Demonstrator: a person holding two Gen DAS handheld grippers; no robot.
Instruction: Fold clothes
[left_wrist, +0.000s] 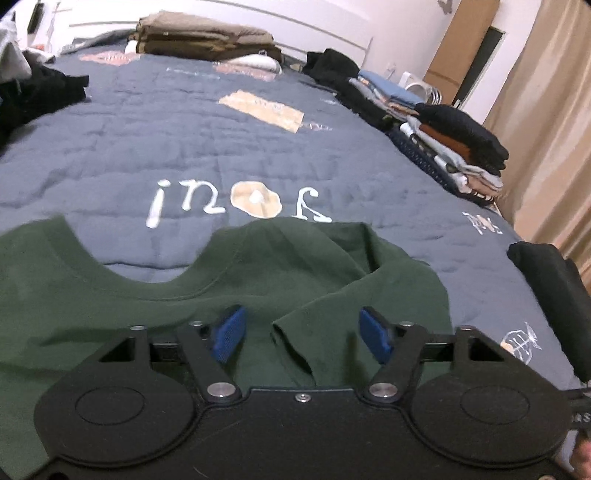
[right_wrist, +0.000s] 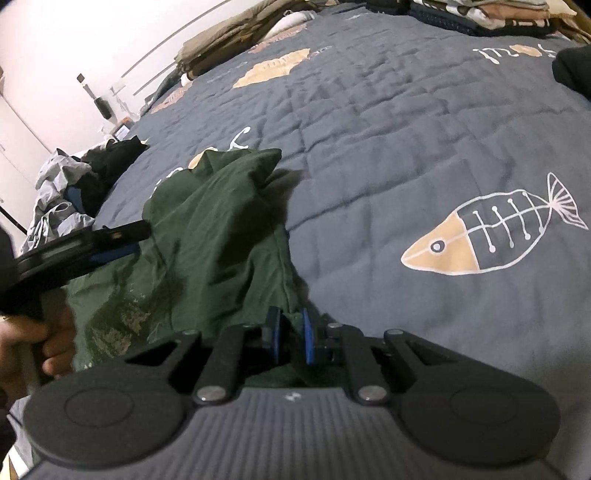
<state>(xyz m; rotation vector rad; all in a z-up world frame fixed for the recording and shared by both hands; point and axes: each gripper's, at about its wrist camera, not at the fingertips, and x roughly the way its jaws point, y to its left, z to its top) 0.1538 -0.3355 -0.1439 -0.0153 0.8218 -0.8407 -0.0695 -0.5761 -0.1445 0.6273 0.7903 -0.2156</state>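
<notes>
On the bed (left_wrist: 258, 147), near its front edge: green shirt (left_wrist: 280, 266) spread part flat, neckline facing the quilt's lettering, one sleeve (left_wrist: 295, 332) flopped inward over the body. Rumpled rather than squared, so probably early in the fold, still needing edges drawn out before any crease.

Right gripper (right_wrist: 290, 334) narrow, blue pads pinching a bunched edge of the shirt (right_wrist: 221, 240) at the near side. Held there most likely as an anchor or a corner to lift, keeping the cloth from sliding across the quilt.

Left gripper (left_wrist: 301, 332) about half spread, nothing between the pads, poised just above the folded-in sleeve and its hem. Placed so, by the look of it, to close on that sleeve and pull it straight. Seen from the right wrist view as a dark bar (right_wrist: 85, 251) reaching in over the shirt's far side, a hand (right_wrist: 33, 343) on its handle.

Along the bed's right side, folded stacks (left_wrist: 458, 147), well apart from the shirt; presumably finished pieces kept clear of the work area. At the left edge, a loose heap (right_wrist: 74, 188), likely waiting its turn. At the head, folded tan bedding (left_wrist: 207, 37).

Main risk: thin cloth slipping from the narrow pinch if pulled hard against the other side.
</notes>
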